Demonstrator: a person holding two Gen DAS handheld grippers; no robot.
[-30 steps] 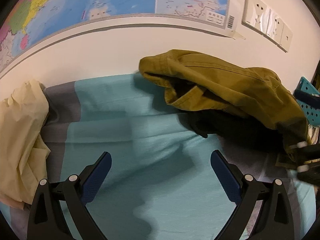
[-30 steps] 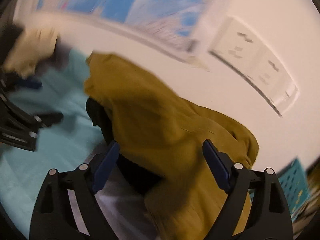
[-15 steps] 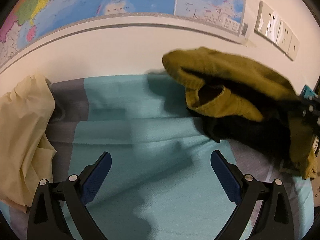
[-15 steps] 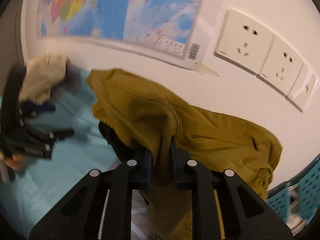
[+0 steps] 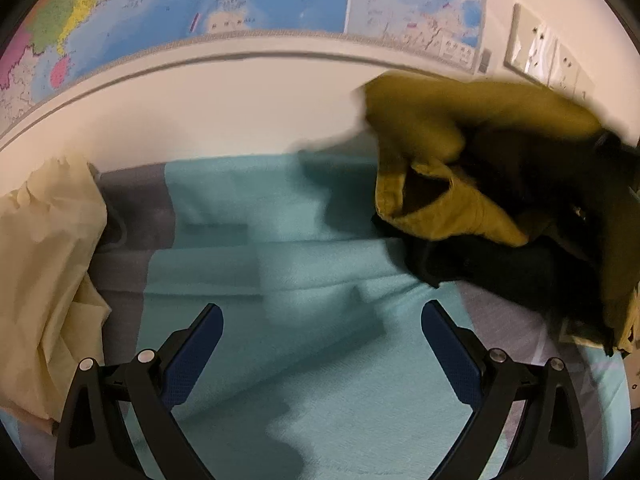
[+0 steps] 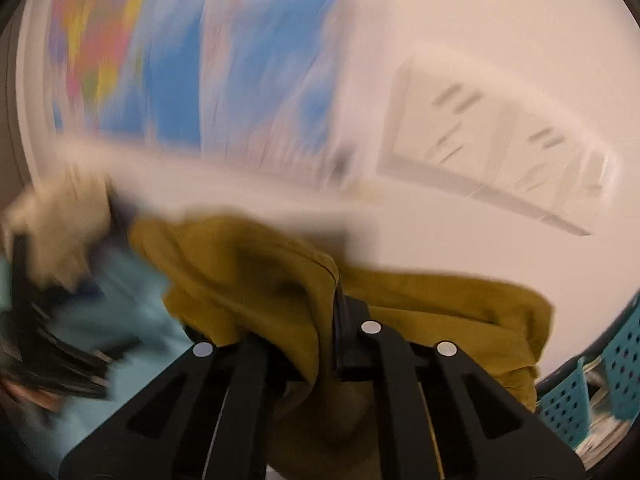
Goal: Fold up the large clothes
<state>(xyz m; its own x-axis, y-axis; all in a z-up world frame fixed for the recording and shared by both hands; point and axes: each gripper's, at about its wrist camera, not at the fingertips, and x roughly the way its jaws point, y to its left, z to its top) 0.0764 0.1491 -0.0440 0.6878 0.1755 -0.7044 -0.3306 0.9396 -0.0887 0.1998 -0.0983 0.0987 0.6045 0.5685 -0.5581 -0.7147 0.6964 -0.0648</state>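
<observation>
A mustard-yellow garment [image 5: 460,140] hangs bunched and lifted at the right over the teal bed sheet [image 5: 248,264], its outline blurred. In the right wrist view the same mustard garment [image 6: 248,264] drapes over my right gripper [image 6: 328,320], whose jaws are closing tight on a fold of it. My left gripper [image 5: 322,320] stands open above the sheet with nothing between its fingers. It also shows as a blurred dark shape, the left gripper [image 6: 52,344], at the left edge of the right wrist view.
A dark garment [image 5: 480,268] lies under the mustard one. A cream garment [image 5: 44,264] is heaped at the left. The wall behind carries a map [image 5: 240,0] and sockets [image 5: 540,48]. A teal perforated basket [image 6: 592,388] stands at the right.
My right gripper went from open around the mustard garment to shut on it, then rose and rolled, lifting the garment to the right. The left gripper stayed open and still.
</observation>
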